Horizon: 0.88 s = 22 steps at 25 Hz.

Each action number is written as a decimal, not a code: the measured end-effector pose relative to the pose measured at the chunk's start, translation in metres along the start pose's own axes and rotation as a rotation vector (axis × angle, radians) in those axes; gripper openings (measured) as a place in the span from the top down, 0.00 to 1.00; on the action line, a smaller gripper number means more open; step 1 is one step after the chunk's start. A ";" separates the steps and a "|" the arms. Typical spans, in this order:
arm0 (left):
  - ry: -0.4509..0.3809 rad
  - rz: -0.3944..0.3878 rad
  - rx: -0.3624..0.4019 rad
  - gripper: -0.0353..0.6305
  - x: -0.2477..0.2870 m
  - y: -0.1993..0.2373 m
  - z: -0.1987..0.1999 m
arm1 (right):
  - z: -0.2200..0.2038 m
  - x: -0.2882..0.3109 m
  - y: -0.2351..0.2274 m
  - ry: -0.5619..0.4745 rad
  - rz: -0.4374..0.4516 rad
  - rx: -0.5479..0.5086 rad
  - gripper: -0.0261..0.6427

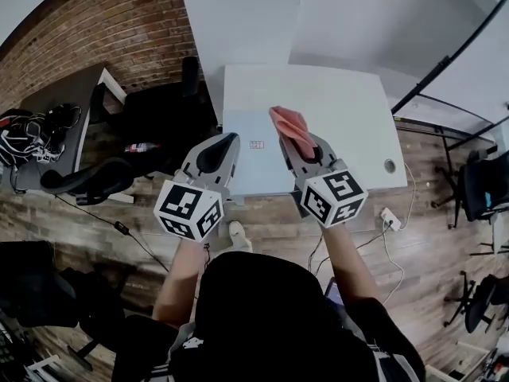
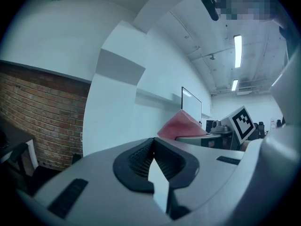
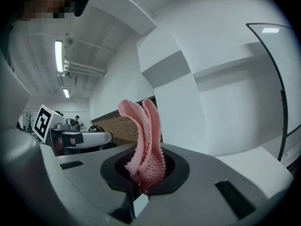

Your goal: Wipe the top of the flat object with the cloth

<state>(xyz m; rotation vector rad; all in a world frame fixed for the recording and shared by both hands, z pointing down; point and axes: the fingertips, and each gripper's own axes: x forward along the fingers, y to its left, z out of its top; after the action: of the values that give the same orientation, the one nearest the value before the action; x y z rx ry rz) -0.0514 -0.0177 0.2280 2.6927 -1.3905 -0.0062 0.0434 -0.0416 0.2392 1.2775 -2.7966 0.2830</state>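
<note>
Head view, looking steeply down: left gripper [image 1: 231, 139] and right gripper [image 1: 293, 142] held out side by side ahead of the person, both aimed toward a white tabletop [image 1: 350, 118]. Lying on that tabletop near its front left corner, a pale blue-grey flat object [image 1: 250, 169] with a small red mark on top, framed by the two grippers, their tips overlapping its left and right edges in this view. Contact with it: not discernible. Right gripper view: fingers [image 3: 188, 171] clamped together on a pink cloth [image 3: 146, 135], pinched at its lower end, the rest standing up in loose folds. Left gripper view: fingers [image 2: 188, 161] closed tight against each other, holding nothing, with the cloth and the other gripper's marker cube off to the right. Left of the tabletop, black office chairs [image 1: 155, 114] on a wood floor [image 1: 262, 229], a brick wall [image 1: 103, 22] beyond.
</note>
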 end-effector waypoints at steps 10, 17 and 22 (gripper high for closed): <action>-0.006 -0.033 -0.029 0.93 0.018 0.075 0.005 | 0.007 0.068 -0.005 0.006 -0.064 -0.019 0.89; 0.023 -0.042 -0.076 0.93 0.026 0.103 -0.013 | -0.006 0.083 -0.014 0.042 -0.107 -0.005 0.89; 0.086 -0.063 -0.078 0.93 0.042 0.094 -0.033 | -0.018 0.078 -0.036 0.056 -0.125 0.039 0.89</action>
<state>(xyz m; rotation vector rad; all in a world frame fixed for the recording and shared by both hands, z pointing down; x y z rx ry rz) -0.1020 -0.1028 0.2727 2.6384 -1.2541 0.0486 0.0192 -0.1193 0.2721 1.4227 -2.6637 0.3627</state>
